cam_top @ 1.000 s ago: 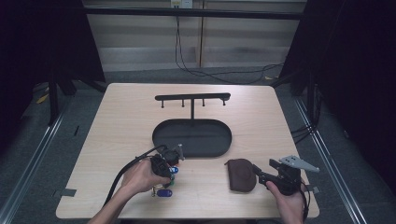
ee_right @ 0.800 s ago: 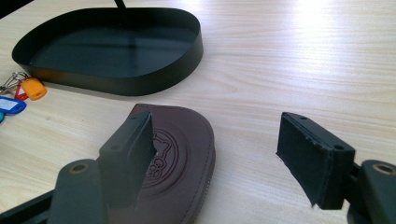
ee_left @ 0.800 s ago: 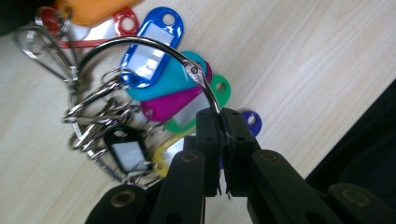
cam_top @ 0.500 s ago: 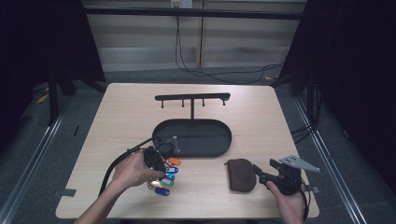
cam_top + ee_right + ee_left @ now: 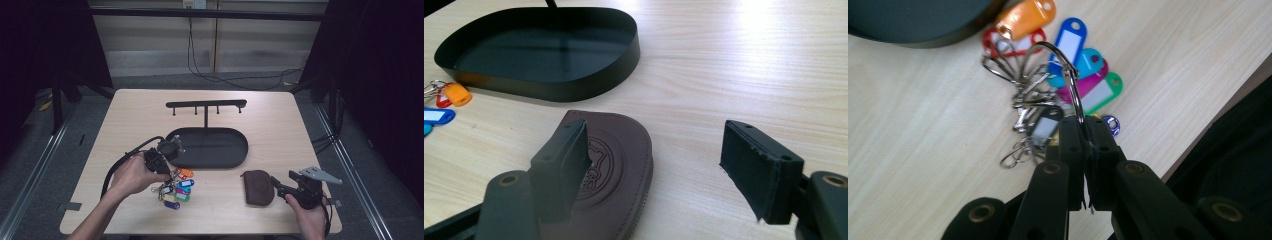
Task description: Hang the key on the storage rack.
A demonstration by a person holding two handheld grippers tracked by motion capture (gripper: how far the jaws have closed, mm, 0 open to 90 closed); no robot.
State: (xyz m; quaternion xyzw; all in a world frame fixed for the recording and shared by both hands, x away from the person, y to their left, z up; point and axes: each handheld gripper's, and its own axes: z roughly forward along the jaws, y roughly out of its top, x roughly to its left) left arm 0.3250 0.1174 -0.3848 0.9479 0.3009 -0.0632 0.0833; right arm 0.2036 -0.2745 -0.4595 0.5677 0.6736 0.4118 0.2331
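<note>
While the key bunch [image 5: 175,190] lies near and left of the black tray [image 5: 235,155] in the high view, hanging it on the rack [image 5: 206,104] seems undone. In the left gripper view, the left gripper [image 5: 1083,131] is clamped on its metal ring [image 5: 1068,75]. In the right gripper view, the right gripper [image 5: 654,165] gapes wide over the brown pouch [image 5: 619,170], gripping nothing.

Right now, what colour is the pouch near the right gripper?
The pouch is dark brown, with a round stamped emblem; the right gripper view shows it best.

Bare worktop [image 5: 130,115] lies open at left and far right; the black tray [image 5: 210,148] and hook rack [image 5: 206,105] block the middle.
</note>
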